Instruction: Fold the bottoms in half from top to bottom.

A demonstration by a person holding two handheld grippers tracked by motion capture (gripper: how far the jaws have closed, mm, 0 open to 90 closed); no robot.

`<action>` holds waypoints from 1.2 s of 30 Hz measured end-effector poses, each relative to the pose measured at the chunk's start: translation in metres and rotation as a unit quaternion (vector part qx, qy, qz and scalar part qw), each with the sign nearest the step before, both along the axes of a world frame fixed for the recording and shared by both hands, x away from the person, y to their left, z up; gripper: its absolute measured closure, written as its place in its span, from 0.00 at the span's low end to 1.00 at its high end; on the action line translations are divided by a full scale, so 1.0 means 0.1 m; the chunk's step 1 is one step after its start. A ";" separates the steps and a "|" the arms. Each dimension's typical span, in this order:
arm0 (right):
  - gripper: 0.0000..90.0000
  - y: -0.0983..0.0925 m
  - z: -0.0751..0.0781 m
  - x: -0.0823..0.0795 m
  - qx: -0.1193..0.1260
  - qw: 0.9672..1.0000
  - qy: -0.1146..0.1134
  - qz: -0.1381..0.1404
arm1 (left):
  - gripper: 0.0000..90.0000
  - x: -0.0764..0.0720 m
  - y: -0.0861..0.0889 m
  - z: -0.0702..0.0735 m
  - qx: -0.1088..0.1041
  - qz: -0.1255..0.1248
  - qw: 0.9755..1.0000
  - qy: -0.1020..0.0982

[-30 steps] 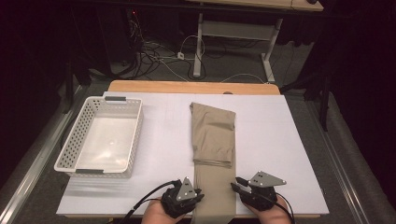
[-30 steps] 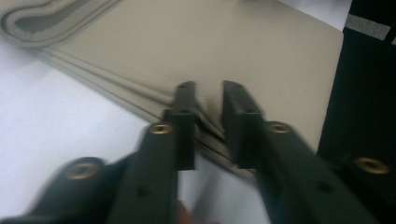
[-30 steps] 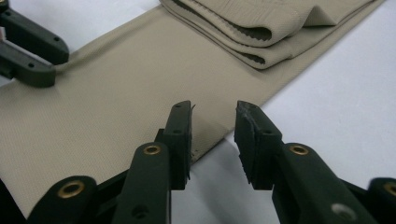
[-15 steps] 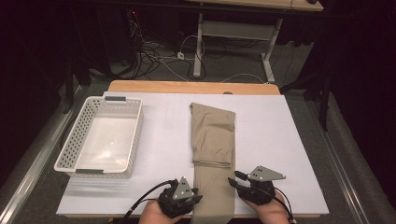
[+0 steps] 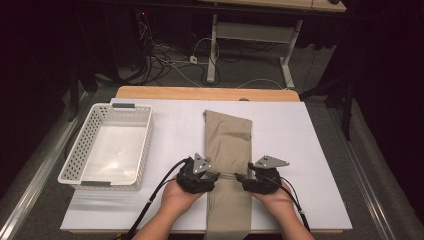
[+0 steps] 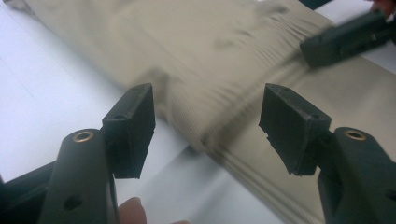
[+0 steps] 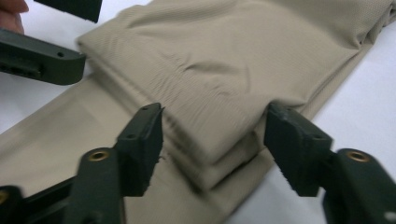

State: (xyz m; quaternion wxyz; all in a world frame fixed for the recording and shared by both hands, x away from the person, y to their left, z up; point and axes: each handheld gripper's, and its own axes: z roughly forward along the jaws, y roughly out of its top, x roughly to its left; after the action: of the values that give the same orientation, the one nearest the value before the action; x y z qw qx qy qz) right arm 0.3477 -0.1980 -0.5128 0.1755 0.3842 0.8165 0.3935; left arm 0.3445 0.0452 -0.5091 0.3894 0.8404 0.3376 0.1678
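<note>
Beige folded trousers [image 5: 229, 150] lie lengthwise mid-table on the white sheet [image 5: 310, 150], near end hanging off the front edge. Upper half is doubled over; its fold edge sits right between the two tools. Left gripper [image 5: 216, 175] and right gripper [image 5: 239, 176] flank that edge, jaws just been opening, now parted fairly wide, cloth between the pads but not pinched.

Risk, as I judge it: a close here may catch only the top layer, so the stack slides apart; uneven pulls would skew the fold.

Fabric is soft, fine-woven, matte. White plastic lattice basket [image 5: 85, 145] stands well apart on the left.
</note>
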 end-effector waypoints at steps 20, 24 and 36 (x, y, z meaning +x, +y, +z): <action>0.67 -0.21 -0.04 -0.30 0.008 0.999 0.017 0.034 | 0.51 -0.28 -0.06 -0.03 0.029 -0.065 0.996 0.045; 0.67 -0.23 -0.04 -0.42 0.007 0.999 0.018 0.041 | 0.51 -0.41 -0.05 -0.03 0.028 -0.076 0.996 0.046; 0.65 -0.25 -0.03 -0.69 -0.001 0.998 0.018 0.052 | 0.51 -0.66 0.02 -0.05 0.017 -0.100 0.993 0.051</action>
State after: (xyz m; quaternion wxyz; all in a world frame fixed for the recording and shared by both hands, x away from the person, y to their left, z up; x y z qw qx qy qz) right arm 0.2790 -0.2232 -0.5158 0.1400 0.3482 0.8389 0.3943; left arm 0.2783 0.0474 -0.5138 0.3720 0.8841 0.2681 0.0903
